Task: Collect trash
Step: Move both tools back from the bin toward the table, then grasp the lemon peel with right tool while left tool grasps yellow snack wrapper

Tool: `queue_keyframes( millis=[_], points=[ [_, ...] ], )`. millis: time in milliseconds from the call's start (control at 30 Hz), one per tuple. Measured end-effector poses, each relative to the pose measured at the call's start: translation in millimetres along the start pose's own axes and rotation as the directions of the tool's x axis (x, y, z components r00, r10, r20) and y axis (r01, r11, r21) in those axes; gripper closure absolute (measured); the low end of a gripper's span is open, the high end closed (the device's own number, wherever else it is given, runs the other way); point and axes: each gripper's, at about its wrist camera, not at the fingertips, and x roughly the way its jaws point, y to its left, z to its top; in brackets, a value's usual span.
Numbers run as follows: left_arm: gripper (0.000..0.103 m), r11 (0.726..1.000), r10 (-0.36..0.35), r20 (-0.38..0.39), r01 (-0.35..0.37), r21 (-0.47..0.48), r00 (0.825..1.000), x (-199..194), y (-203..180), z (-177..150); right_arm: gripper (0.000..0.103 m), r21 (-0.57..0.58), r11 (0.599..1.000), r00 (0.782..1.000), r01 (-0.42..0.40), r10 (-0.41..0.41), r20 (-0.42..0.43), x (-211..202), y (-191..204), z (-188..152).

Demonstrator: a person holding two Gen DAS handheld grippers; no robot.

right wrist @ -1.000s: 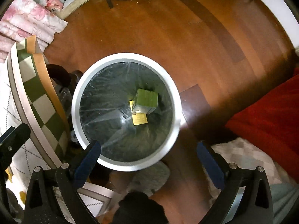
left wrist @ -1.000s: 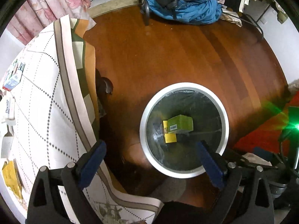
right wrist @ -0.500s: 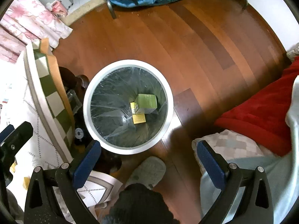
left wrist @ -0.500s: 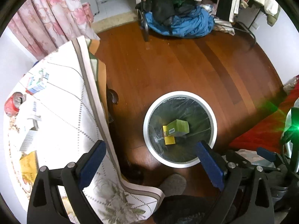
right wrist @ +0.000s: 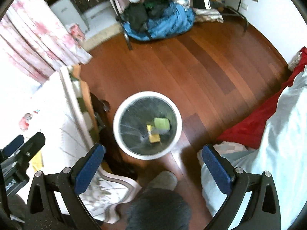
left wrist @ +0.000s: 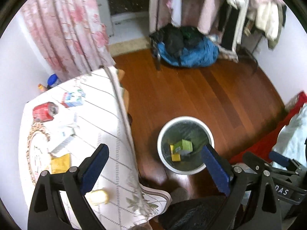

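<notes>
Hovering high above the floor, both tools are empty: the left gripper (left wrist: 153, 167) has its jaws spread wide with nothing between the blue pads, and the right gripper (right wrist: 152, 169) is likewise spread and bare. Trash already in: a green carton (left wrist: 183, 146) and a yellow box (left wrist: 175, 156) lie at the bottom of the round white bin (left wrist: 167, 167), which stands on the red-brown wood floor (left wrist: 191, 99) right of the table and is lined with a crinkled dark plastic bag. Trash remaining sits on the table (left wrist: 107, 134), left of the bin, on a white quilted-pattern cloth: a crushed red can (left wrist: 44, 111) at the far left, a blue-and-white milk carton (left wrist: 73, 98) just beyond it, a white flat box (left wrist: 64, 143) nearer, a yellow packet (left wrist: 60, 163) nearer still, and a pale yellow round piece (left wrist: 97, 197) close to the left finger. Judgement on handling: the can is thin metal, light, smooth, already dented, so best pinched across its flattened middle; cartons and box are light stiff cardboard with flat faces, easy to clamp across the narrow sides; the packet looks thin and floppy, likely to need an edge pinch. The cloth may drag or bunch under a low approach. Motion blur softens details on the table in the right wrist view
</notes>
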Motion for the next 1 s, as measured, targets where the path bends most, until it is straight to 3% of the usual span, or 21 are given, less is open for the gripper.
queue_keyframes(
  millis=[167,300,400,533,600,733,767,800,833,867,900,933,1000],
  points=[
    [0.004,0.995,0.065,0.062,-0.060,-0.079,0.996,-37.9,69.3,-8.7,0.000,-0.069,0.994,0.995,-0.083,0.086,0.048,-34.7,56.0,-8.5],
    [0.004,0.976,0.168,0.043,-0.160,-0.148,0.985,-46.7,134.2,-44.2,0.000,-0.158,0.976,0.988,-0.149,0.154,0.022,-33.6,119.4,-26.8],
    [0.004,0.949,0.238,-0.035,-0.240,-0.206,0.971,-31.3,183.2,-88.6,0.000,-0.214,0.958,0.981,-0.192,0.186,-0.050,-6.4,167.9,-52.3],
    [0.004,0.909,0.276,-0.179,-0.317,-0.270,0.944,10.1,237.3,-152.3,0.001,-0.241,0.940,0.964,-0.242,0.205,-0.169,54.3,215.5,-97.0],
    [0.004,0.890,0.277,-0.243,-0.343,-0.299,0.930,34.1,259.8,-181.9,0.017,-0.238,0.937,0.952,-0.254,0.199,-0.231,87.3,234.9,-118.2],
    [0.004,0.871,0.240,-0.330,-0.352,-0.343,0.913,68.2,283.2,-217.9,0.026,-0.223,0.939,0.938,-0.262,0.193,-0.289,130.2,257.2,-146.2],
    [0.004,0.868,0.231,-0.340,-0.351,-0.351,0.912,73.2,285.9,-222.6,0.032,-0.224,0.940,0.937,-0.259,0.189,-0.293,136.6,261.6,-149.6],
    [0.004,0.867,0.226,-0.342,-0.348,-0.355,0.912,72.7,288.1,-225.0,0.042,-0.224,0.940,0.937,-0.257,0.186,-0.294,141.7,264.7,-151.6],
    [0.004,0.868,0.218,-0.340,-0.341,-0.360,0.915,72.7,288.4,-224.2,0.043,-0.231,0.941,0.944,-0.246,0.178,-0.278,141.9,269.4,-152.1],
    [0.004,0.871,0.207,-0.336,-0.330,-0.365,0.919,72.2,288.0,-221.2,0.057,-0.244,0.935,0.946,-0.256,0.190,-0.264,140.7,275.1,-154.0],
    [0.004,0.874,0.198,-0.325,-0.316,-0.369,0.925,70.4,286.8,-216.9,0.081,-0.261,0.929,0.944,-0.263,0.192,-0.267,142.1,281.6,-156.7],
    [0.004,0.878,0.189,-0.312,-0.303,-0.372,0.931,68.4,286.4,-210.3,0.090,-0.269,0.925,0.941,-0.269,0.193,-0.277,143.6,285.9,-158.3],
    [0.004,0.887,0.171,-0.275,-0.270,-0.375,0.946,62.0,281.7,-191.1,0.090,-0.282,0.924,0.946,-0.260,0.185,-0.265,143.7,290.8,-155.5]
  ],
)
